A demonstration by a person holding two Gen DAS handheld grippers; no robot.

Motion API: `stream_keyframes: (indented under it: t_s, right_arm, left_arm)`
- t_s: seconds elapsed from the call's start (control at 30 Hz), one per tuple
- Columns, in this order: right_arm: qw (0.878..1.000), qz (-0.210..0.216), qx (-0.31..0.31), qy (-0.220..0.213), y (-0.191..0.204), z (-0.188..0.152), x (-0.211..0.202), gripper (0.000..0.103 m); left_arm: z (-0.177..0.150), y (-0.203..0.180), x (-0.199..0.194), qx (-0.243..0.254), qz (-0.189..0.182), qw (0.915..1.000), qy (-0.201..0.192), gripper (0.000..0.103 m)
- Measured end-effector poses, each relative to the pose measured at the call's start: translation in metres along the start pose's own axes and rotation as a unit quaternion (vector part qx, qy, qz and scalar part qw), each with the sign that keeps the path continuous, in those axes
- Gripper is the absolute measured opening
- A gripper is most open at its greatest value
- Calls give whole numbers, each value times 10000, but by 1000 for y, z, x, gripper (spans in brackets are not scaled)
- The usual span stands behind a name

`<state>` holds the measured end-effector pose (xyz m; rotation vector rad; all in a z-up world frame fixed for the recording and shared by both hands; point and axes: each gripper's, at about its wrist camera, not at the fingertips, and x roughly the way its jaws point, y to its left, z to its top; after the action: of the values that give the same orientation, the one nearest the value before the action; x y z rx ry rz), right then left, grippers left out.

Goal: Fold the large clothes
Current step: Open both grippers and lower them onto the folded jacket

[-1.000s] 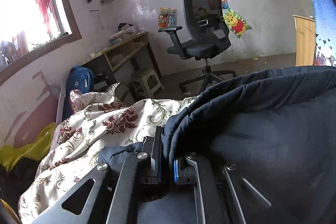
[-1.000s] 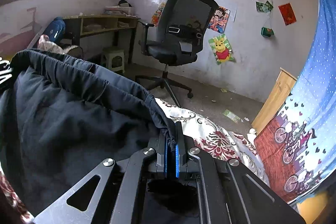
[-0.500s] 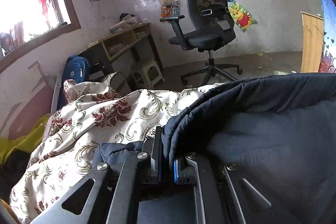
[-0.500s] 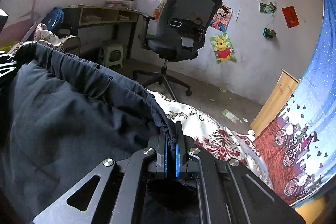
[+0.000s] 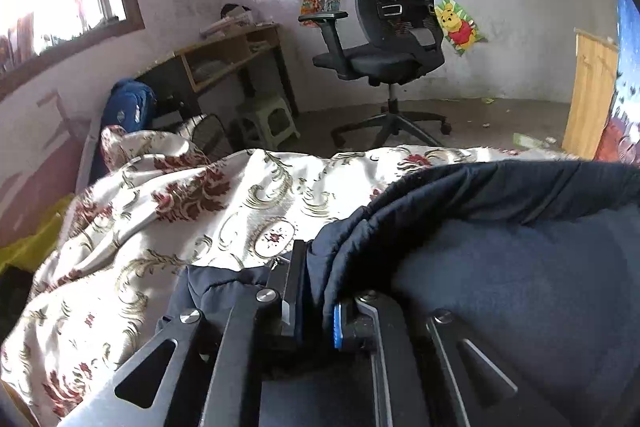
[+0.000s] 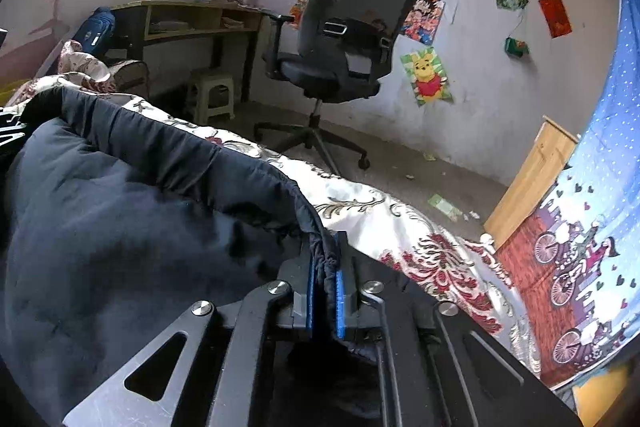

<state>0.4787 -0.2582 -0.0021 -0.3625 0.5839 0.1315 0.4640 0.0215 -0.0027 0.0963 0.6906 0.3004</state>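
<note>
Both hand-held grippers have hold of one dark navy padded garment (image 5: 500, 287), each at an end of its raised hem. On the left wrist view, the left gripper (image 5: 316, 291) has its jaws nearly closed with a thick bunched fold of the fabric pinched between them; the fold bulges over the right-hand finger, hiding most of it apart from a strip of blue pad. The jaws have just been easing slightly apart, and the cloth remains between them. On the right wrist view, the right gripper (image 6: 325, 283) shows two blue pads close together with the gathered, elastic-looking edge of the garment (image 6: 132, 227) caught between them; these jaws too have just been opening a little, with the hem between the pads.

From each grip the garment runs sideways as a rolled dark ridge, and the quilted body sags below it, filling the lower part of both views. It hangs over a cream bedspread (image 5: 168, 211) patterned with red flowers and gold scrolls, which lies rumpled across the bed. Beyond the bed's far edge a black mesh office chair (image 5: 392, 27) stands on a bare floor before a white wall with posters. A wooden desk (image 5: 224, 55) with a pale green stool (image 5: 268, 119) beneath it sits by the window, and a blue backpack (image 5: 128, 109) leans near the desk's end.
</note>
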Motion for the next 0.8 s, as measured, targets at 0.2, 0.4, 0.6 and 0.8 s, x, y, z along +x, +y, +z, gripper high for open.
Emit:
stream_keyframes:
  t_s: [0.2,0.4,0.6,0.8]
  right_arm:
    - [9997,39,41,-220,-4,6,-18,54]
    - [9989,279,134,-360,-3,11,-49,76]
    - [9925,1204,185,94,3,-19,-76,79]
    - [9797,1801,-134,873,26,-71,-90,80]
  left_arm:
    - [1,12,-8,-319,-377,9987,128,16]
    - [2,22,-45,-434,-667,9952,-576,93]
    - [-21,20,-76,-92,-1255,9912,-399,94]
    - [-75,14,-92,515,-2061,9770,194,94]
